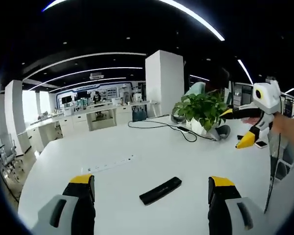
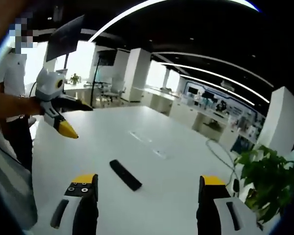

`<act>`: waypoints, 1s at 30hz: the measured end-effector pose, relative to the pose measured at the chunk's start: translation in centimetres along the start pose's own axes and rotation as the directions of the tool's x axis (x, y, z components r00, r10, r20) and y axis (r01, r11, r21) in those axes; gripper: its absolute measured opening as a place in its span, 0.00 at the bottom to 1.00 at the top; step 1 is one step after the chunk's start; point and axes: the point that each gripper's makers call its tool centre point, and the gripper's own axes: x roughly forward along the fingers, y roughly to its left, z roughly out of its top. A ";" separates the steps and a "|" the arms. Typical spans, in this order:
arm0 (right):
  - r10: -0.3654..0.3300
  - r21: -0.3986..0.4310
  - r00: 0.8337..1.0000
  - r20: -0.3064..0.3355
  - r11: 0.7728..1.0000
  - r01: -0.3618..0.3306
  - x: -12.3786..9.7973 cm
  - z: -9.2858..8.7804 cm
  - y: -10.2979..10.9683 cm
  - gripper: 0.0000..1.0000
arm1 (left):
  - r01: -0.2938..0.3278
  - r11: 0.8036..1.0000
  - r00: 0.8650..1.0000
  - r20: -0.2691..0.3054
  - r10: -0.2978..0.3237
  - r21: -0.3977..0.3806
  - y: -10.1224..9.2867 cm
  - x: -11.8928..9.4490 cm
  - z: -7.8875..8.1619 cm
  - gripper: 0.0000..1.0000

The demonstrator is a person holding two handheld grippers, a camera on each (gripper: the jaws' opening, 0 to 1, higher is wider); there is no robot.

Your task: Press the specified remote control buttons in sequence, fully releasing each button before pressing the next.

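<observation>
- Two wide-open, empty jaws of the left gripper [image 1: 152, 188] framed the remote [image 1: 160, 190], flat near the desk [image 1: 137, 147] edge; the right gripper [image 1: 242, 128] hovered beyond.
- Right gripper view: its jaws gaped empty above the remote [image 2: 126, 175]; the left gripper [image 2: 73, 120] hung aside. No press had begun; next, one tip must descend onto a button.

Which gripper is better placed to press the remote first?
Neither clearly. The remote lies on the white table between the open jaws in both views; the left gripper and right gripper both hang off it.
</observation>
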 end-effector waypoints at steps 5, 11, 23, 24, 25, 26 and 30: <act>0.014 -0.005 1.000 -0.017 1.000 -0.014 1.6 -0.6 -0.4 0.83 | 0.010 1.000 0.999 -0.042 -0.009 0.029 0.5 1.7 -1.1 1.00; 0.048 -0.029 0.998 -0.038 0.998 -0.049 3.5 -1.4 -0.2 0.83 | 0.024 0.998 0.997 -0.070 -0.020 0.051 1.1 3.4 -2.0 1.00; 0.095 -0.068 0.991 -0.092 0.992 -0.102 6.3 -3.6 0.1 0.82 | 0.101 0.987 0.986 -0.147 -0.082 0.125 1.5 6.1 -4.6 1.00; 0.101 -0.071 0.990 -0.099 0.992 -0.108 6.6 -3.9 0.1 0.82 | 0.107 0.985 0.985 -0.151 -0.087 0.132 1.5 6.4 -4.9 1.00; 0.105 -0.075 0.989 -0.102 0.991 -0.113 6.7 -4.0 0.1 0.82 | 0.115 0.984 0.983 -0.156 -0.093 0.136 1.5 6.6 -5.0 1.00; 0.109 -0.079 0.988 -0.109 0.990 -0.118 7.0 -4.3 0.1 0.82 | 0.124 0.981 0.981 -0.166 -0.099 0.146 1.4 6.7 -5.3 1.00; 0.127 -0.090 0.984 -0.128 0.986 -0.139 7.9 -5.0 0.4 0.81 | 0.163 0.968 0.972 -0.197 -0.124 0.193 0.5 7.2 -6.3 1.00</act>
